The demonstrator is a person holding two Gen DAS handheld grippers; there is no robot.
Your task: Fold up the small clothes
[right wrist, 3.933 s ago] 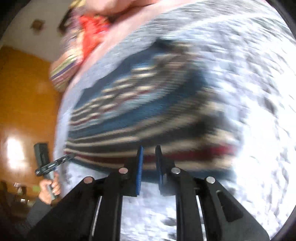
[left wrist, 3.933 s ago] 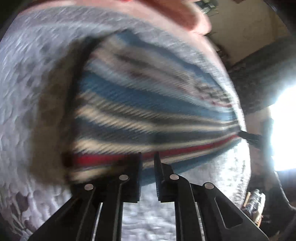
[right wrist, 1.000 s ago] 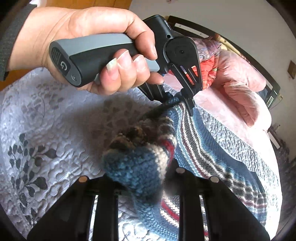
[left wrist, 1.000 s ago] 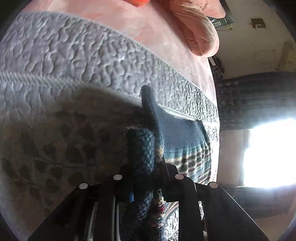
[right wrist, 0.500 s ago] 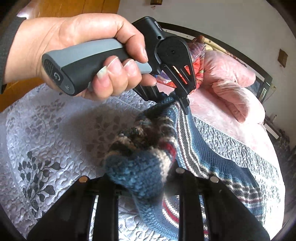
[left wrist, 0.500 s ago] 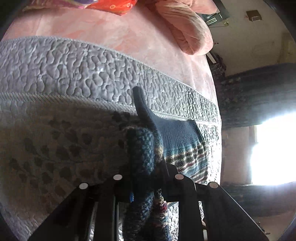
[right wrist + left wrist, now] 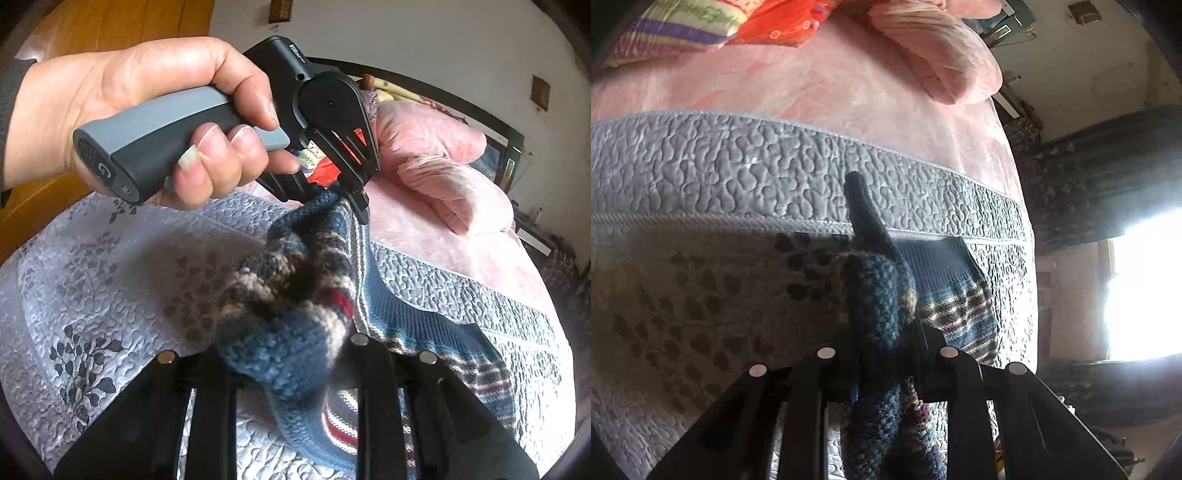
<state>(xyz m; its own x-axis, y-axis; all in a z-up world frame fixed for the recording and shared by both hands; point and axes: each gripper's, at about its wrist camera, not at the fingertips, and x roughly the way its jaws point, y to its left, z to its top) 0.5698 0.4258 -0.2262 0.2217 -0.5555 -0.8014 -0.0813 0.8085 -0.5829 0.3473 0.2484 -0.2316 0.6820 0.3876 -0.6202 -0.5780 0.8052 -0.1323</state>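
A blue knitted garment (image 7: 295, 295) with cream, dark and red stripes hangs lifted above a grey quilted bedspread (image 7: 110, 280). My right gripper (image 7: 291, 354) is shut on a bunched edge of it, close to the lens. My left gripper (image 7: 343, 203), held in a person's hand (image 7: 166, 96), pinches the same edge a little farther away. In the left wrist view the left gripper (image 7: 882, 354) is shut on a thick roll of the garment (image 7: 879, 295), whose lower part (image 7: 960, 295) trails onto the bedspread (image 7: 701, 177).
Beyond the bedspread lies a pink blanket (image 7: 820, 81) with a rolled pink pillow (image 7: 450, 184) and a red and striped cushion (image 7: 713, 18). A dark headboard (image 7: 498, 122), a wooden door (image 7: 92, 33) and a bright window (image 7: 1145, 288) surround the bed.
Both grippers, open over the flat garment 3.9 s ago, now hold its edge. Over the last second the held edge has risen slightly, showing more pink blanket and cushions.
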